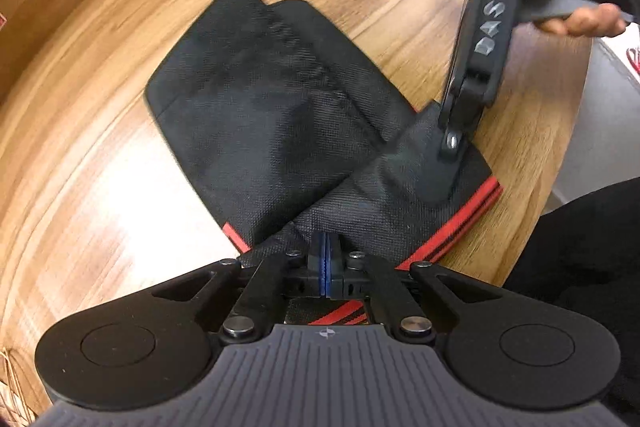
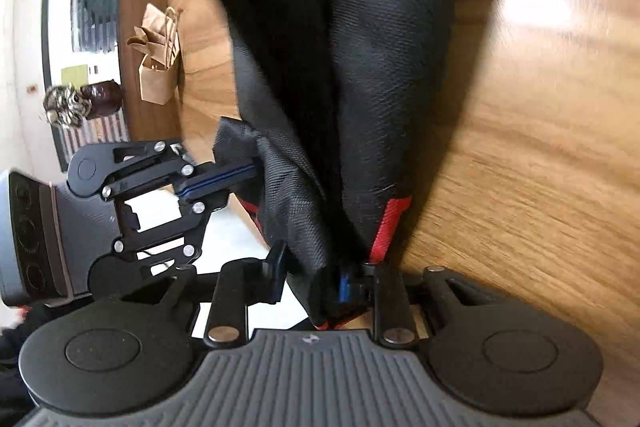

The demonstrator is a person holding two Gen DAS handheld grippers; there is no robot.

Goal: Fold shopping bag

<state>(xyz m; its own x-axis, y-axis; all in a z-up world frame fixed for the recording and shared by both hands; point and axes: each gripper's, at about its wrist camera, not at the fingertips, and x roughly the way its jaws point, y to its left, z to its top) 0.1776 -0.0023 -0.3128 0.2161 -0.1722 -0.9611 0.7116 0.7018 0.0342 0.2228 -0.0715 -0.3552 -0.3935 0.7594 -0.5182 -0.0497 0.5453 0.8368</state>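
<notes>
A black fabric shopping bag [image 1: 260, 107] with red trim lies flat on the wooden table [image 1: 100, 167], its near end lifted and folded over. My left gripper [image 1: 327, 259] is shut on the bag's near edge. My right gripper [image 1: 450, 163] comes down from the upper right onto the bag's near right corner by the red trim. In the right wrist view the bag [image 2: 380, 47] hangs in front of the camera; the right gripper [image 2: 316, 283] has bag fabric bunched between its fingers, which stand apart. The left gripper [image 2: 224, 179] shows at left, shut on the bag's edge.
A brown paper bag [image 2: 158, 67] stands at the table's far side, beside a dark jar [image 2: 100, 99]. The table's edge [image 1: 560, 147] runs close on the right, with the person's dark clothing [image 1: 580, 247] beyond it. A woven item [image 1: 12, 387] lies at bottom left.
</notes>
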